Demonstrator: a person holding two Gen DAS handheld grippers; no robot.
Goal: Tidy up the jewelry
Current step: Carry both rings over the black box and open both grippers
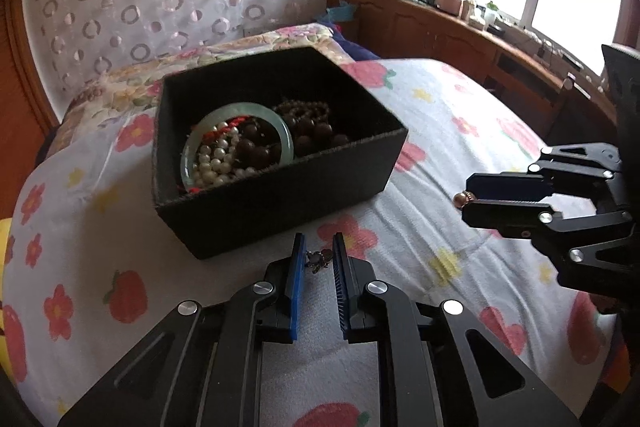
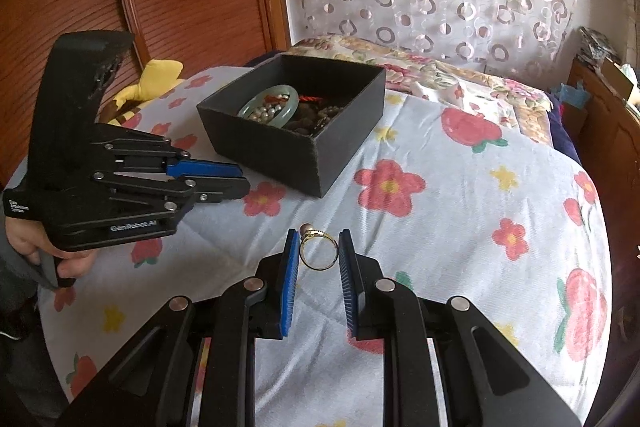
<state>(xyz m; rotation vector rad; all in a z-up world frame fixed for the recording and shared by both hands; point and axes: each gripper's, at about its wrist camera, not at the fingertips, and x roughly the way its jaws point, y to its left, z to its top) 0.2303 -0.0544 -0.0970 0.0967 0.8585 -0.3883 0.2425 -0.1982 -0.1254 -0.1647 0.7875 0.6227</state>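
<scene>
Gold ring (image 2: 317,250) sits clamped between the right tongs (image 2: 319,247); left tongs (image 1: 319,259) grip a small dark trinket (image 1: 318,261).

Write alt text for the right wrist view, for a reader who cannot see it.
The right tool holds a gold ring with a pearl between its blue pads, above a flower-print bedspread. Beyond it sits an open black box containing a jade bangle, pearls and dark beads. At left, a hand grips the left tool.
</scene>
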